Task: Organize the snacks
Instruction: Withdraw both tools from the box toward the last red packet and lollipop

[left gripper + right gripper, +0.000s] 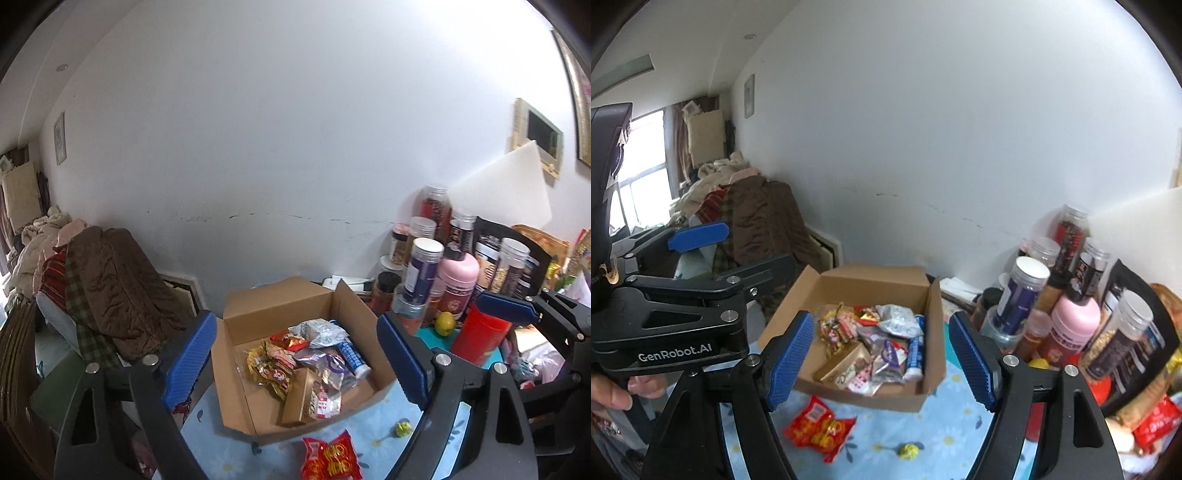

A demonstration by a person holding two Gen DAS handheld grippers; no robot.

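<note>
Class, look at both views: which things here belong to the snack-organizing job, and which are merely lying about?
Part of the job:
cardboard box of snacks
red snack packet on the cloth
small yellow-green candy
left tongs, open
right tongs, open

Just lying about:
pink bottle
clear-lidded jars
lemon-like fruit
heap of clothes

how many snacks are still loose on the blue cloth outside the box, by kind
red snack packet: 1
yellow-green wrapped candy: 1
total loose on the floral cloth in front of the cardboard box: 2
</note>
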